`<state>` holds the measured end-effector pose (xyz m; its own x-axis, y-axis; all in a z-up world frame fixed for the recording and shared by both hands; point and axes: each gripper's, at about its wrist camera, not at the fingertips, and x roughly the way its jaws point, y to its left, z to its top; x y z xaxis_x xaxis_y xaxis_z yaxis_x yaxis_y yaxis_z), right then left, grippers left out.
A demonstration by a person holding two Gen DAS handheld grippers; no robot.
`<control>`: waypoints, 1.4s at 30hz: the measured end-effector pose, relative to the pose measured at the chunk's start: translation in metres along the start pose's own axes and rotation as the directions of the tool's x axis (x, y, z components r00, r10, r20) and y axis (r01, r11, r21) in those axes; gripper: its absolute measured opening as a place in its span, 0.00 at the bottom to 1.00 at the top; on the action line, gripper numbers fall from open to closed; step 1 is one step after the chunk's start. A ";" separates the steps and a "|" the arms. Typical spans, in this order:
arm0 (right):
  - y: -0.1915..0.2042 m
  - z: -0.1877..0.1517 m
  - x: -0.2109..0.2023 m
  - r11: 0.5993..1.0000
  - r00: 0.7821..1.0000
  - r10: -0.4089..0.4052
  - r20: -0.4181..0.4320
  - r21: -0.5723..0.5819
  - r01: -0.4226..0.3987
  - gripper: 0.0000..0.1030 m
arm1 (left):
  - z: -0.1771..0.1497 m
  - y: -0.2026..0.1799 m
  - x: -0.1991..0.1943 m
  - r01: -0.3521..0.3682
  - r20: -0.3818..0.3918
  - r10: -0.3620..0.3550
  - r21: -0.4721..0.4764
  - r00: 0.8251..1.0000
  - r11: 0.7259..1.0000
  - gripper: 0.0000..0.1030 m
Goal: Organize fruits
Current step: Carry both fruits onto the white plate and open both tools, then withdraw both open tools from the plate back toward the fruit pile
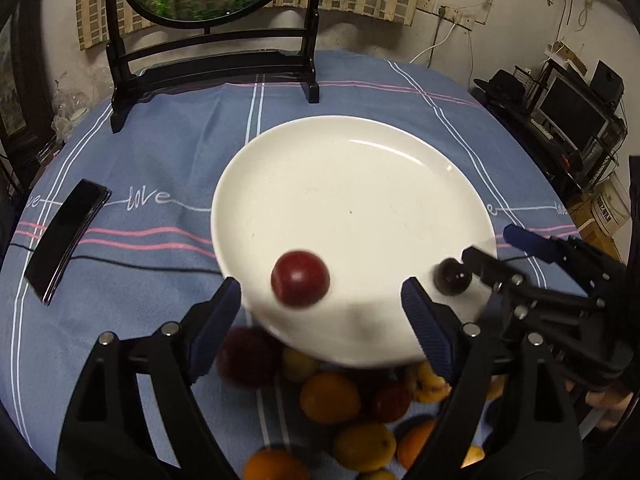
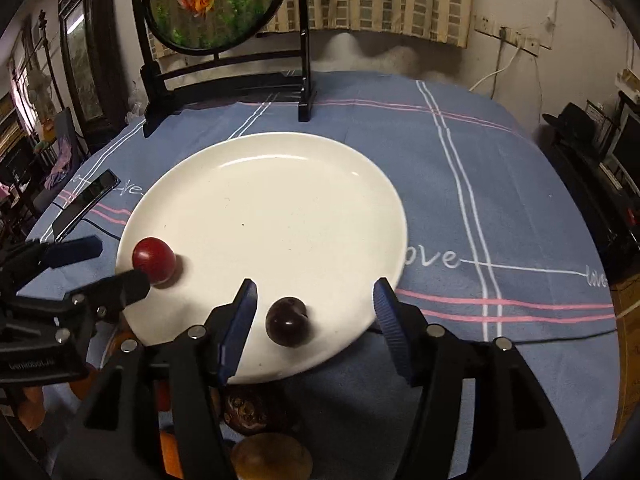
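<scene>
A white plate (image 1: 360,168) lies on the blue tablecloth, also seen in the right wrist view (image 2: 280,184). A red plum (image 1: 300,284) sits on its near left part, blurred, between the open fingers of my left gripper (image 1: 320,308); it also shows in the right wrist view (image 2: 154,260). A dark plum (image 2: 287,322) rests on the plate's near edge between the open fingers of my right gripper (image 2: 316,312); it also shows in the left wrist view (image 1: 452,276). Neither gripper touches its fruit.
Several oranges, yellow fruits and red plums (image 1: 332,396) lie heaped on the cloth below the plate's near rim. A black phone (image 1: 64,240) with a cable lies at the left. A black stand with a round fish picture (image 1: 208,52) stands at the back.
</scene>
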<state>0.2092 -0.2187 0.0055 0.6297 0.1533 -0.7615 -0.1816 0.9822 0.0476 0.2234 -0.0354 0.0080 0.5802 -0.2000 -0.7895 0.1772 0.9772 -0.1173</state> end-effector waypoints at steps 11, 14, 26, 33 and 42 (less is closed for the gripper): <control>-0.005 -0.080 -0.077 0.998 0.996 0.047 0.069 0.030 -0.049 0.62 | -0.062 0.002 -0.059 0.017 0.047 -0.018 0.008 0.999 1.000 0.84; -0.005 -0.106 -0.091 0.998 0.995 0.050 0.080 0.041 -0.054 0.62 | -0.085 -0.002 -0.070 0.045 0.031 -0.045 0.028 0.998 0.999 0.84; -0.005 -0.173 -0.125 0.990 0.993 0.066 0.095 0.121 -0.077 0.78 | -0.163 -0.008 -0.103 -0.026 0.040 0.022 0.090 0.999 0.996 0.88; 0.010 -0.183 -0.138 0.996 0.990 0.055 0.132 0.065 -0.064 0.88 | -0.188 -0.016 -0.099 -0.049 0.013 0.048 0.111 0.999 0.993 0.88; 0.015 -0.191 -0.126 0.997 0.995 0.053 0.085 0.053 -0.058 0.89 | -0.199 -0.023 -0.092 -0.011 0.006 0.010 0.145 1.000 0.989 0.86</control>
<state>-0.0176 -0.2444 -0.0213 0.6814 0.2141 -0.6999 -0.1777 0.9760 0.1257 0.0084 -0.0251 -0.0366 0.5865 -0.1903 -0.7873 0.2843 0.9585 -0.0199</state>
